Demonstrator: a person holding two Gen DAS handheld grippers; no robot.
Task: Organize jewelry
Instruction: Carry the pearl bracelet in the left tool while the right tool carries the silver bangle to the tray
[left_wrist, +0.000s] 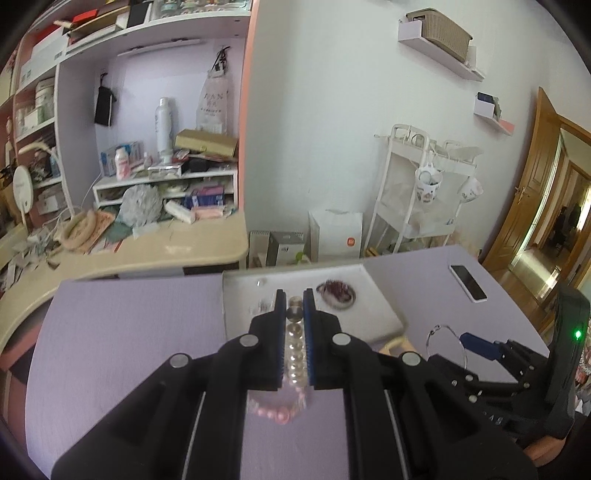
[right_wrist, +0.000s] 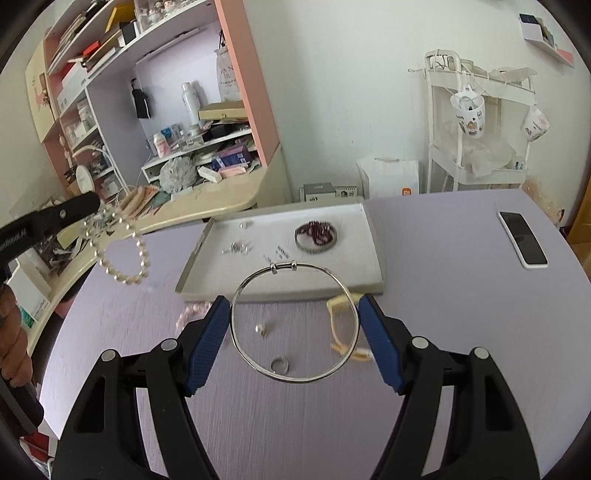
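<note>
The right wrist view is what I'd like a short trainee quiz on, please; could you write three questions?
1. True or false: the silver bangle lies flat inside the white tray.
2. What hangs from the left tongs?
3. The phone lies: A) in the tray, B) on the purple table, C) on the shelf.

Key: 1. False; the right tongs hold it across its sides above the table. 2. A pearl bracelet. 3. B.

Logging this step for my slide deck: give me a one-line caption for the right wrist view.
Right gripper clamps a silver bangle above the purple table, near the white jewelry tray.
</note>
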